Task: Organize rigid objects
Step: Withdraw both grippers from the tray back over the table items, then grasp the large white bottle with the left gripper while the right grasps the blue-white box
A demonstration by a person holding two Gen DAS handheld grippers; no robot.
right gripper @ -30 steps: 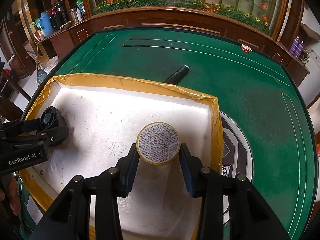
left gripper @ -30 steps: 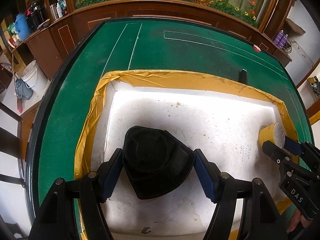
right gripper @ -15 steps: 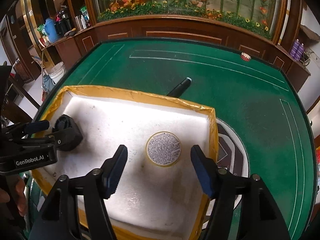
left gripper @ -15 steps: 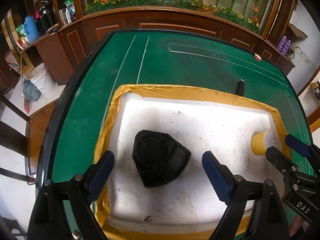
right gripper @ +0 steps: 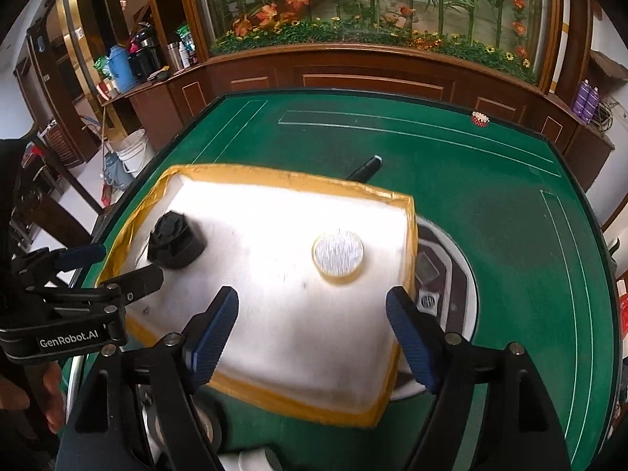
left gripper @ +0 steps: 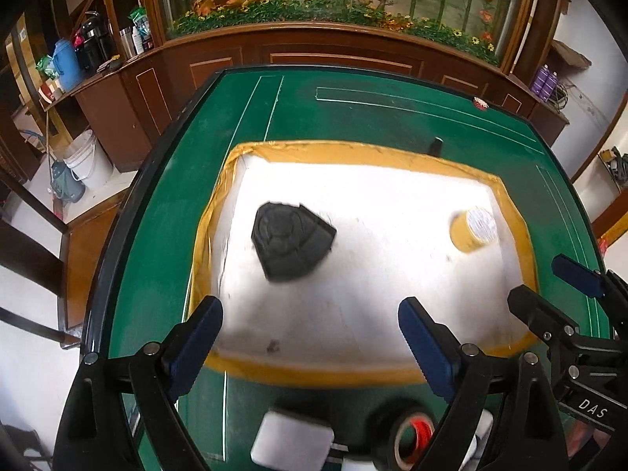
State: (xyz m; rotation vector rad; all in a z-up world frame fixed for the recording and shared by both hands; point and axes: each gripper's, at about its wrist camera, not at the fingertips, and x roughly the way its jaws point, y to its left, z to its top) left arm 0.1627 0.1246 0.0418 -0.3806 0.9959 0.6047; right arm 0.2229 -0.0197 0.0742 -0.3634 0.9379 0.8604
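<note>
Lifting clear of the white tray (left gripper: 353,337), left gripper (left gripper: 310,337) and right gripper (right gripper: 312,331) both spreading wide, empty; black part (left gripper: 290,241) near its left edge, yellow tin (right gripper: 338,256) near its right edge, probably placed.

Green felt table (left gripper: 353,117) with white marked lines — landmark: the white foam tray (left gripper: 353,371) edged in yellow tape. A black pen-like object (right gripper: 365,167) lies just beyond the tray's far edge; a small red-and-white disc (right gripper: 479,119) well beyond. Near side: white block (left gripper: 292,439), black tape roll (left gripper: 408,431).
</note>
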